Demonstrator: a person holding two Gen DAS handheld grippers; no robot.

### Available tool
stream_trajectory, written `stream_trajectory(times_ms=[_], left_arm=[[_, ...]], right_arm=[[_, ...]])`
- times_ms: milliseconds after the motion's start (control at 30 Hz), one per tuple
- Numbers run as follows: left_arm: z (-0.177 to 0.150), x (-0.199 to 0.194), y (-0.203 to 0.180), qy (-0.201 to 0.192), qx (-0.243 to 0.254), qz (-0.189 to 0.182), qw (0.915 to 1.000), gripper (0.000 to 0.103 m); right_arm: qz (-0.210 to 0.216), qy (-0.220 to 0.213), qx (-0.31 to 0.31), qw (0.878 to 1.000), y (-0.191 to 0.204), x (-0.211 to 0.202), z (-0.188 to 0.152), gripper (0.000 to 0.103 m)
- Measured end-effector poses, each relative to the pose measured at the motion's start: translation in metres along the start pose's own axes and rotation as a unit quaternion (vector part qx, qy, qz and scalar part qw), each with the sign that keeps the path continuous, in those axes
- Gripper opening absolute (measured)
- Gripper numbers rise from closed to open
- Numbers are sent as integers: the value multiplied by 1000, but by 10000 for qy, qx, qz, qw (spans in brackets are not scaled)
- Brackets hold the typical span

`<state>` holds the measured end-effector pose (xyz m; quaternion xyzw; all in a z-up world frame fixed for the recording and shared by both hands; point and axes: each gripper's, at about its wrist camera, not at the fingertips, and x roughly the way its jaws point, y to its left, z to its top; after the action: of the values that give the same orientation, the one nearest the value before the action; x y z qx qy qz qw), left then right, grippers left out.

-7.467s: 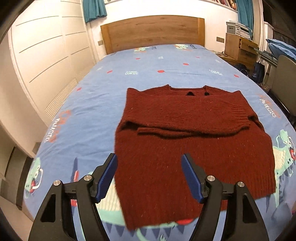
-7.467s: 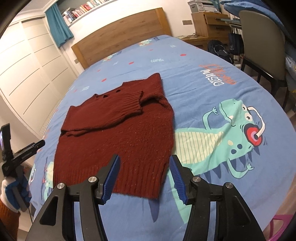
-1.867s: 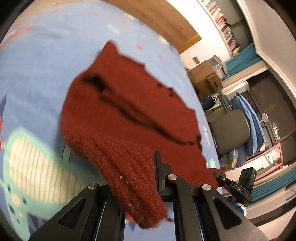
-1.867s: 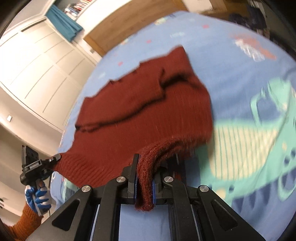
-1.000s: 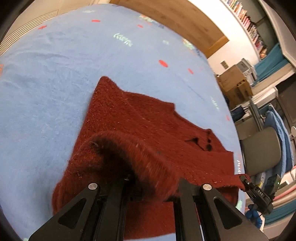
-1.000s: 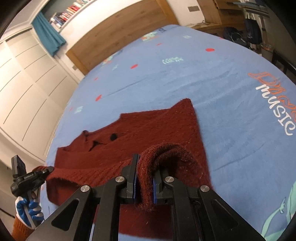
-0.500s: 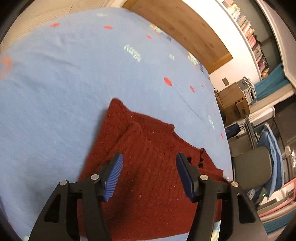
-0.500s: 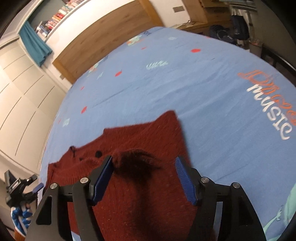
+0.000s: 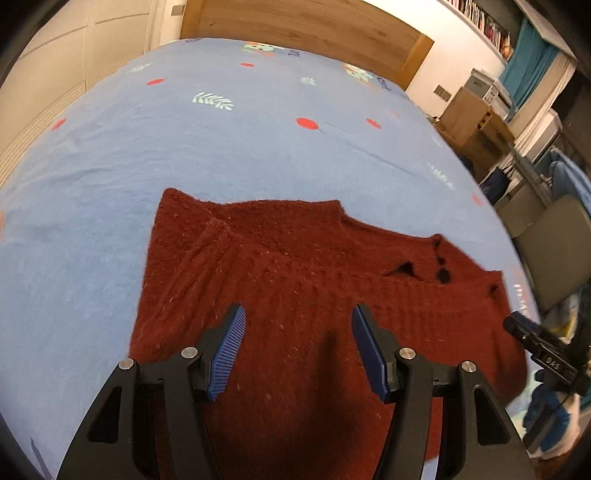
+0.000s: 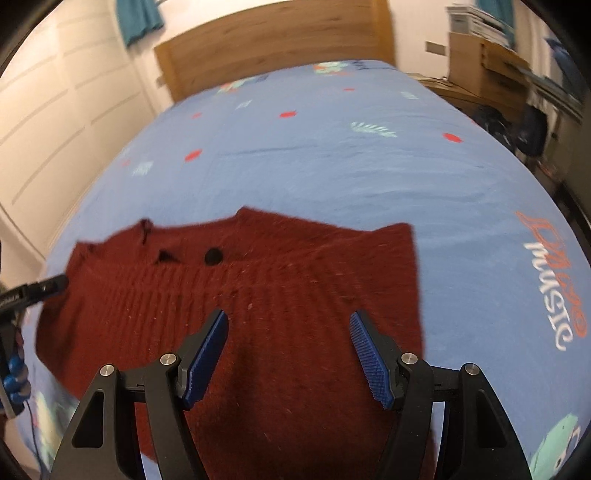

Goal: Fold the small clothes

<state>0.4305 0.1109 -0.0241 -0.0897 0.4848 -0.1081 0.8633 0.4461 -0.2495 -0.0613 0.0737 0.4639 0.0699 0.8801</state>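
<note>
Dark red knitted sweater (image 9: 295, 295) lying flat on a blue patterned bedsheet (image 9: 184, 129), folded bottom-up so the ribbed hem lies across the chest just below the neckline, collar side toward the wooden headboard (image 9: 295, 22). Left gripper (image 9: 295, 350) hovering over the left half of the sweater, blue ribbed pads spread apart with nothing between them but knit seen below. Right gripper (image 10: 288, 354) hovering over the right half, jaws likewise spread and empty, sweater (image 10: 258, 302) beneath. Judged as the release at the end of the bottom-to-top fold, cloth laid down and let go. Edges look roughly lined up, though the hem near the left shoulder sits slightly askew. Next move, probably: either a smoothing pass over the doubled layers or a fresh pinch on one side edge for a fold across the width, calling for both layers to be caught together so the stack does not slide apart. Soft, thick knit, likely to spring or bulge at the crease unless pressed flat. Chair (image 9: 554, 240) and desk clutter off to the right of the bed, well apart from the work
</note>
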Motion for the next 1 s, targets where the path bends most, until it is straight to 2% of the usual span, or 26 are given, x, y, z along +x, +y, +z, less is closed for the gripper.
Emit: stream_trajectory(times_ms=[100, 200, 267, 367, 500, 633, 733, 1000], left_arm=[[0, 17, 12, 51, -31, 249, 9997, 54], [2, 17, 25, 49, -228, 175, 9996, 54], [6, 9, 28, 0, -305, 95, 9995, 54], [9, -7, 23, -170, -204, 204, 9994, 54], [4, -21, 10, -255, -101, 117, 9996, 54], [-14, -30, -5, -308, 119, 169, 9993, 54], [-33, -32, -10, -349, 209, 302, 9987, 54], [-71, -18, -14, -317, 308, 660, 9968, 54]], right_arm=[[-144, 135, -122, 9997, 3, 19, 1, 70], [-131, 304, 5, 9995, -7, 32, 3, 70], [-128, 271, 166, 9994, -16, 28, 6, 70], [-308, 122, 213, 9992, -22, 12, 11, 70], [-128, -17, 147, 9998, -16, -11, 9, 70], [-30, -88, -201, 9998, 4, -30, -5, 70], [48, -93, -239, 9997, 11, -38, -24, 70], [-282, 163, -279, 9991, 5, -19, -66, 70]])
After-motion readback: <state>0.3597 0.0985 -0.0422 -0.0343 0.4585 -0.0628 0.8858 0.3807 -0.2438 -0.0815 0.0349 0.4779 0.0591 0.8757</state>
